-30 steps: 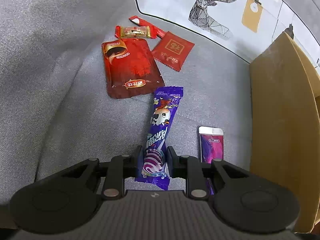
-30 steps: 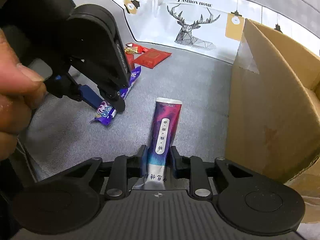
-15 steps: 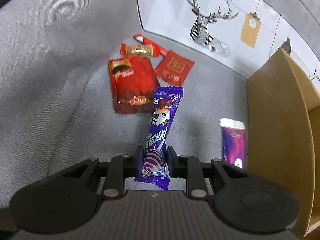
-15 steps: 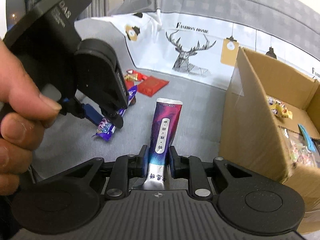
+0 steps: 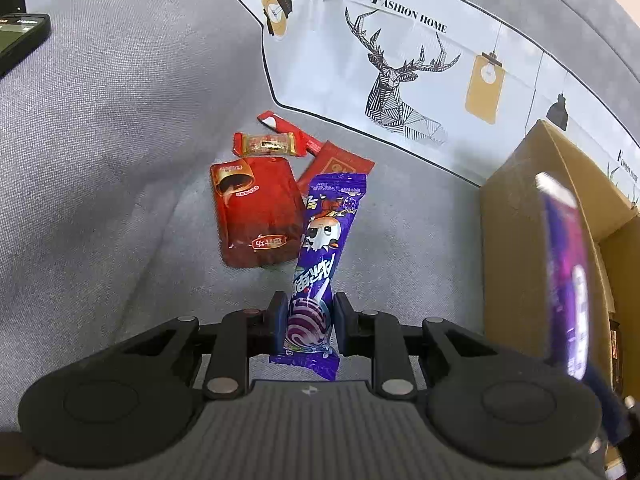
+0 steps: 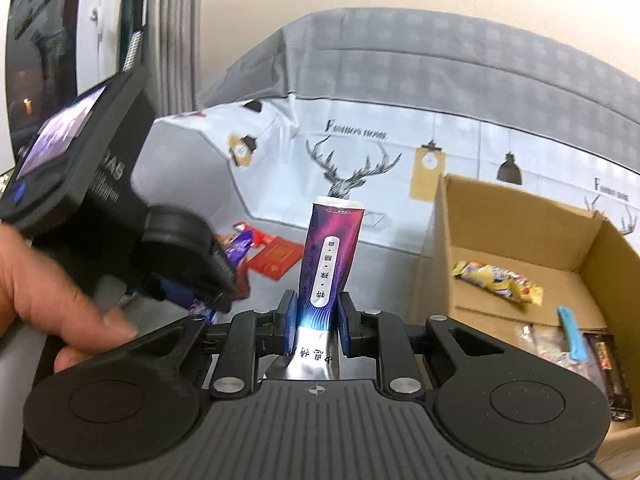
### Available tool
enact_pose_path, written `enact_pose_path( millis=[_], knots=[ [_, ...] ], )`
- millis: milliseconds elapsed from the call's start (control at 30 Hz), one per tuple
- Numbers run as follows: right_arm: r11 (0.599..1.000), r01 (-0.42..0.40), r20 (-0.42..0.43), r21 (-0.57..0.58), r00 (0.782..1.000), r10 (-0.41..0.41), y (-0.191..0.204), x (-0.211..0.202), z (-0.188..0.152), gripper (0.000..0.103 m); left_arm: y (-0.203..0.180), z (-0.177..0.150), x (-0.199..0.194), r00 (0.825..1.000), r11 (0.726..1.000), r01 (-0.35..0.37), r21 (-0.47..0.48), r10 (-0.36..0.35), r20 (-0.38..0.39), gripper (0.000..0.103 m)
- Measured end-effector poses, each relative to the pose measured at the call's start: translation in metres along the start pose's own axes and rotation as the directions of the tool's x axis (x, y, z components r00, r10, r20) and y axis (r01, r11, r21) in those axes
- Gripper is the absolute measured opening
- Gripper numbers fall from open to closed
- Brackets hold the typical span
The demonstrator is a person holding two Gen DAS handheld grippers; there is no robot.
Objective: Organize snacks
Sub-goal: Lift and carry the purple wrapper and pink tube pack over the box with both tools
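The left gripper (image 5: 308, 322) pinches the lower end of a purple candy wrapper (image 5: 320, 256), lifted above the grey sofa seat (image 5: 120, 160). Below it lie 4 red snacks: a large red pouch (image 5: 256, 216), a small red candy (image 5: 267, 145), a thin red stick (image 5: 280, 124) and a flat red packet (image 5: 340, 164) (partly hidden by the wrapper). The right gripper (image 6: 316, 322) clamps a purple-and-pink sachet (image 6: 330, 256), held upright beside the open cardboard box (image 6: 520, 216), which contains a yellow snack bag (image 6: 496, 280).

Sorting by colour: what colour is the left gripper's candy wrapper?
Purple candy wrapper; left wrist view.
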State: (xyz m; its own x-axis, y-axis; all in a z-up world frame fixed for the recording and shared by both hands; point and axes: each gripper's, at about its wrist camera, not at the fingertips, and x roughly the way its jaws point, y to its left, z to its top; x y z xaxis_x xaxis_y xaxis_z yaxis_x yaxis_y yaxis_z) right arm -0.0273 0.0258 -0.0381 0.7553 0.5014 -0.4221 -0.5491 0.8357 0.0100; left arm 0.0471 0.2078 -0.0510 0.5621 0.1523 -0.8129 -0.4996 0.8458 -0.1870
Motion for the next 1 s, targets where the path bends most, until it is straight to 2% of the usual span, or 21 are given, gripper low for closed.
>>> enact_pose_path(
  millis=[267,400,567,700,767,833,900,1000],
  knots=[
    [0.999,0.041,0.086,-0.03,0.996,-0.038,-0.014,-0.015,0.023,0.023,-0.003,-0.001,-0.005,1.0,1.0,0.009,0.008,-0.009,0.022,0.026],
    [0.999,0.046,0.137,-0.003,0.99,-0.045,-0.034,-0.028,0.047,0.023,-0.005,0.002,-0.012,0.999,1.0,0.019,0.012,-0.02,0.043,0.026],
    [0.997,0.076,0.234,-0.003,0.97,-0.073,-0.071,-0.051,0.083,0.023,-0.016,0.008,-0.021,0.996,0.999,0.04,0.019,-0.041,0.074,0.026],
    [0.985,0.162,0.284,-0.066,0.949,-0.137,-0.107,-0.055,0.093,0.023,-0.032,0.01,-0.033,0.99,0.996,0.07,0.048,-0.075,0.119,0.026],
    [0.977,0.205,0.271,-0.049,0.945,-0.185,-0.126,-0.049,0.085,0.023,-0.042,0.01,-0.042,0.982,0.993,0.093,0.075,-0.104,0.158,0.026],
    [0.974,0.225,0.224,0.031,0.948,-0.226,-0.149,-0.043,0.072,0.023,-0.054,0.009,-0.05,0.972,0.988,0.115,0.104,-0.134,0.194,0.026],
    [0.964,0.252,0.181,0.087,0.947,-0.264,-0.163,-0.041,0.064,0.023,-0.068,0.007,-0.06,0.956,0.979,0.149,0.136,-0.178,0.234,0.026],
    [0.951,0.287,0.222,0.115,0.926,-0.306,-0.177,-0.053,0.062,0.023,-0.089,0.005,-0.076,0.92,0.96,0.21,0.184,-0.258,0.296,0.026]
  ],
)
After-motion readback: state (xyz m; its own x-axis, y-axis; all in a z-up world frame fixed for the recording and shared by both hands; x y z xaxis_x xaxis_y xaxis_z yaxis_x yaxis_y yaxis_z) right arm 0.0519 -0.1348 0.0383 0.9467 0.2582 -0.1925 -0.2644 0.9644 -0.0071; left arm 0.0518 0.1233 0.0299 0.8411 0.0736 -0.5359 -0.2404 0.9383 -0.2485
